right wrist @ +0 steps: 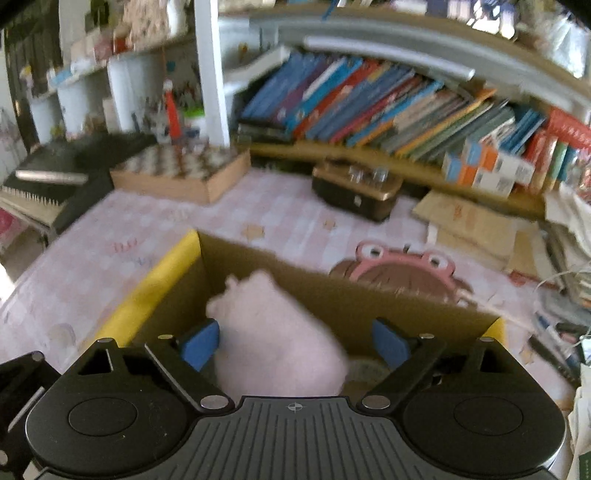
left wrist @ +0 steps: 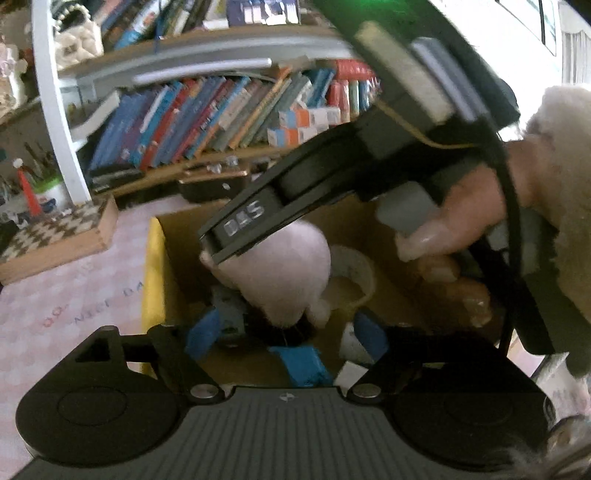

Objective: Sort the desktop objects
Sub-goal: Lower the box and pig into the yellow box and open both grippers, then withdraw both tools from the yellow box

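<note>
Pink plush (right wrist: pixel 273 332) betw wide right hand-held gripper (right wrist: pixel 295 343) fingers, over box (right wrist: pixel 162 280), left hand-held gripper (left wrist: pixel 288 334) wide

Brightness: soft daylight, moderately bright in both views.
Light source: blown-out white window (left wrist: pixel 570 33) at upper right of the left wrist view.
Glare: pale sheen on the pink tablecloth (right wrist: pixel 122 236).
Shadows: cardboard box (right wrist: pixel 369 306) interior dim.
Blur: motion smear throughout; pink plush toy (right wrist: pixel 277 332) edges soft, book spines (right wrist: pixel 369 107) streaked and unreadable.
Distortion: fisheye bends the shelf rail (right wrist: pixel 406 48) into an arc.
</note>
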A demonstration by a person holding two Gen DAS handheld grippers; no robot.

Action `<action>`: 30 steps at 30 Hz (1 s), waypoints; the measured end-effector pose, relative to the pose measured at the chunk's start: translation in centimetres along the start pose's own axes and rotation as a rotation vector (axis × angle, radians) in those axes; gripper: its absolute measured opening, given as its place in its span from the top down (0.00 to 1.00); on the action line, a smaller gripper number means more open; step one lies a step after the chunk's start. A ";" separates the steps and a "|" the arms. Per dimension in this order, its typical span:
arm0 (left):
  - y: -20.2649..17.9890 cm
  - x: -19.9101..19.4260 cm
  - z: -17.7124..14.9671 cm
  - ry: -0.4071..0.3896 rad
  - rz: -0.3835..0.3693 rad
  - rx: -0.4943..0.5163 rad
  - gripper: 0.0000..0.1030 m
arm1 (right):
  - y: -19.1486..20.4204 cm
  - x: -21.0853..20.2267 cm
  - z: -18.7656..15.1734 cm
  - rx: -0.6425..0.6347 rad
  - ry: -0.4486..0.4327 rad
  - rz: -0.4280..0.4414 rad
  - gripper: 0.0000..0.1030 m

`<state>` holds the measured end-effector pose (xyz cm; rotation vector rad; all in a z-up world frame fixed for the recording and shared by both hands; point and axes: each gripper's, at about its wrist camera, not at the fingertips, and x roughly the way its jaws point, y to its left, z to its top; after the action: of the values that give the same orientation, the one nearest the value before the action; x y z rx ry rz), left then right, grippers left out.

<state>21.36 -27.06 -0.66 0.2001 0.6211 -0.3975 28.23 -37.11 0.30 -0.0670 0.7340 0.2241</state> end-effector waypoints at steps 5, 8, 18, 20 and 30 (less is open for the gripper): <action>0.7 -2.5 0.5 -0.076 0.034 -0.022 0.16 | -0.6 -3.3 0.3 0.042 -0.107 -0.024 0.11; 1.2 -4.4 0.4 -0.111 0.062 -0.033 0.11 | -1.0 -5.3 0.0 0.075 -0.161 -0.043 0.10; 4.8 -11.2 -1.5 -0.206 0.176 -0.153 0.02 | -0.5 -11.1 -3.3 0.155 -0.251 -0.100 0.10; 5.4 -12.5 -2.1 -0.226 0.188 -0.170 0.00 | 0.1 -12.0 -4.2 0.158 -0.248 -0.121 0.09; 7.8 -17.6 -6.3 -0.236 0.231 -0.219 0.00 | 5.6 -15.6 -9.2 0.189 -0.230 -0.194 0.08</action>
<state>8.23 -12.85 5.40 0.0134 0.3993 -0.1254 9.69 -35.77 4.02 0.0662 0.5122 -0.0239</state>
